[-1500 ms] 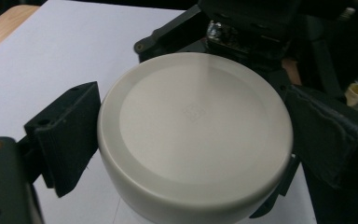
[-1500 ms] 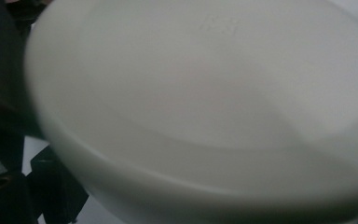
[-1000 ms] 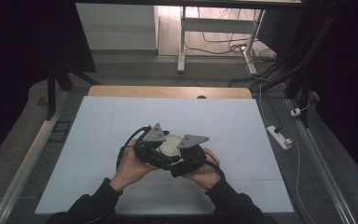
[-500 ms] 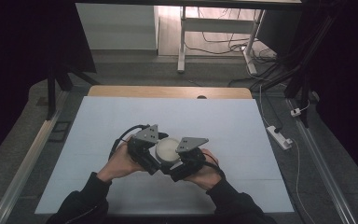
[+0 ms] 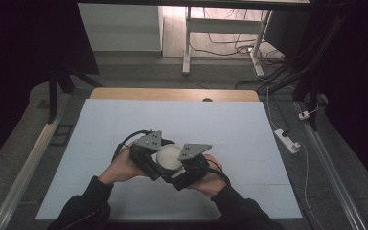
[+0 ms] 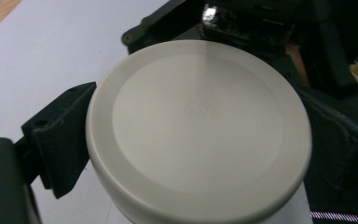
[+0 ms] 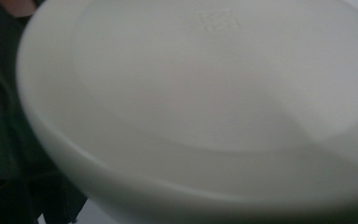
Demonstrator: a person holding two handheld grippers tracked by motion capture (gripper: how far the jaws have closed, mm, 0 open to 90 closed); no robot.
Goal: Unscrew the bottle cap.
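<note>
I work in what looks like a lab: my worktop (image 5: 124,124) wears a plain white sheet, metal rails (image 5: 24,177) flank it, a power strip (image 5: 286,140) lies at three o'clock, and loose cables (image 5: 230,45) sprawl under a white frame (image 5: 188,43) at twelve o'clock.

From above, my desk (image 5: 249,129) sits evenly lit and pale while everything around it falls into near-black, with the brightest patch on the floor beyond the far edge. Along my left claw (image 6: 177,140) the white lid (image 6: 198,128) is fairly sharp at its middle, with a soft sheen at the top and darker, softer edges. Along my right claw the same lid (image 7: 205,102) is very close, badly blurred and milky, with a faint shadow across its right side.
</note>
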